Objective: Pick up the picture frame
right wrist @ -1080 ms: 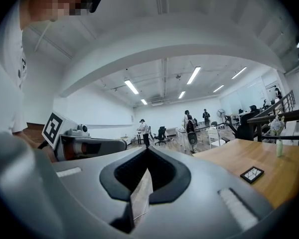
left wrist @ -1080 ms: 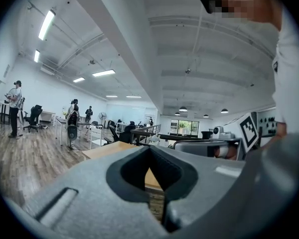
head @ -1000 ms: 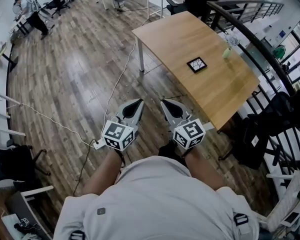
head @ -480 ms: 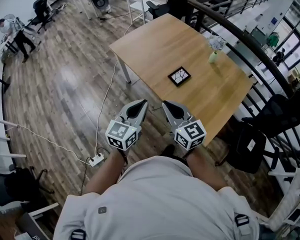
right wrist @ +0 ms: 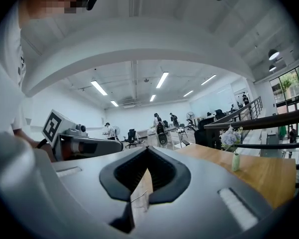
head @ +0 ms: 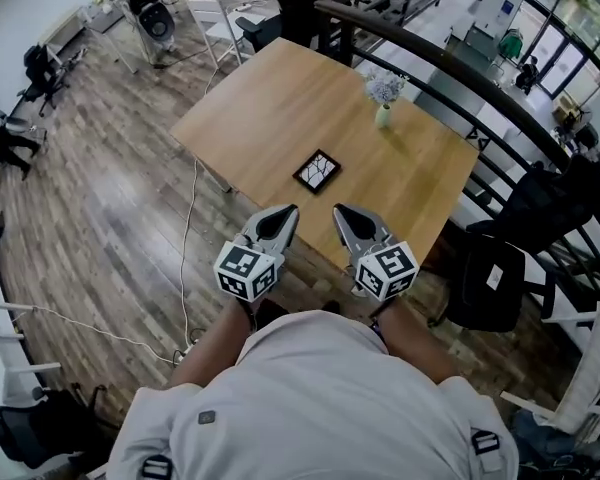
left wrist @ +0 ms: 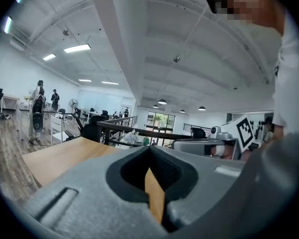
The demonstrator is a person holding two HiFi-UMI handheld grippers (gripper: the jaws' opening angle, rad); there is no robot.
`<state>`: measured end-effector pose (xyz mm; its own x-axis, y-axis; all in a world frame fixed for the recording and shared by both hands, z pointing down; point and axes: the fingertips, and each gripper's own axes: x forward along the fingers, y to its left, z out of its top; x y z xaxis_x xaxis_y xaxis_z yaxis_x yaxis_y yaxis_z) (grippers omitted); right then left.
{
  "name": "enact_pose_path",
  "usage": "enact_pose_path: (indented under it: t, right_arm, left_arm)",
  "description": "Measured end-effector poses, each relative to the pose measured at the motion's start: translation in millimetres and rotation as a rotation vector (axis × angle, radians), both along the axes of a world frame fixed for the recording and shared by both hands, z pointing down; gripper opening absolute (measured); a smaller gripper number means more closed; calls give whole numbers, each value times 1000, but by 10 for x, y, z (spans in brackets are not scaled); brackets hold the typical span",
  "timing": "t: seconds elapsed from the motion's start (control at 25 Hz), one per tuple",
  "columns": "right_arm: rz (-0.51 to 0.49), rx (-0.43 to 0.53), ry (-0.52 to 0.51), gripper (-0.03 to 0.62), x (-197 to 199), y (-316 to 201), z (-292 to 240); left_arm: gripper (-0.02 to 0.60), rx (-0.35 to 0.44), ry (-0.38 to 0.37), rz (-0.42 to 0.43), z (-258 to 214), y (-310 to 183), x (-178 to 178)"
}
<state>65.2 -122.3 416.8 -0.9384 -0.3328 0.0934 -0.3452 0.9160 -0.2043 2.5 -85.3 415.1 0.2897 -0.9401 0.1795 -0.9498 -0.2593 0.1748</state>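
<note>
A wide office floor of dark wood planks (head: 100, 218) is stretching out below, with a pale wooden table (head: 260, 108) standing on it beside a curved black railing (head: 450, 63). The picture frame (head: 317, 171), small and black-edged, is lying flat near the middle of the table, a little in from the edge closest to the person. A small green vase of pale flowers (head: 383, 108) is standing upright further back on the table, well apart from the frame, toward the railing side. A white cable (head: 187, 258) is trailing across the floor by the table's left leg, and a black chair (head: 490, 278) is sitting off the table's right corner.

The person is holding both tools side by side in front of the body, short of the table's near edge. The left tool (head: 289, 211) and the right tool (head: 341, 212) are both pointing toward the table, with the frame just beyond and between them, touching neither. Each tool's jaws are closed tip to tip with nothing gripped; only a sliver of table is showing through the slit between them.
</note>
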Motion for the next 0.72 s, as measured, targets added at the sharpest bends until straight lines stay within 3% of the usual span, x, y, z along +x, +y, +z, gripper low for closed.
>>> enact_pose_path:
  t: [0.4,0.72]
  right_arm:
    - [168,7,28,8,-122,-779,1]
    - [330,14,34,8,-615,-1301,-106]
  left_arm:
    - [3,12,-3,208,-7,-918,-129]
    - [3,28,19,367,-134,-1567,-684]
